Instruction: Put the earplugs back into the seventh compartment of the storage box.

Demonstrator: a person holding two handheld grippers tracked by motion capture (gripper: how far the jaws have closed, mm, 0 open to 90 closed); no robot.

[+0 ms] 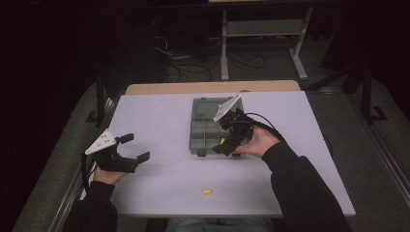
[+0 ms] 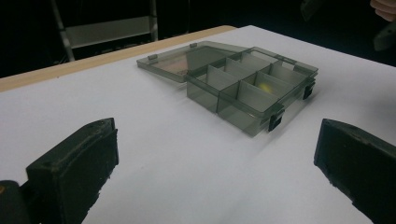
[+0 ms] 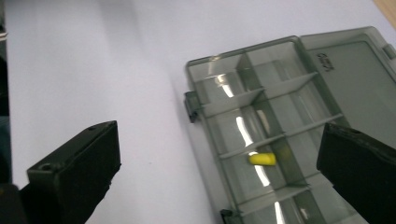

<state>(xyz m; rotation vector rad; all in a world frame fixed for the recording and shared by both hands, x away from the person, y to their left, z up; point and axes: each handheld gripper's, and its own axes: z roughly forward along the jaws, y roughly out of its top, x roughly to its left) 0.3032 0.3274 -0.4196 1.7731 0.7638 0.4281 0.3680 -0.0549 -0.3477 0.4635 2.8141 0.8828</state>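
Yellow piece lay loose at lower centre, near table front edge, between hands, nearer right gripper. Right gripper hung over open box, jaws wide, empty; second yellow piece inside compartment. Left gripper lower left, wide, empty.

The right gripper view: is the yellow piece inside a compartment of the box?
Yes, the yellow piece lies inside a compartment of the open box.
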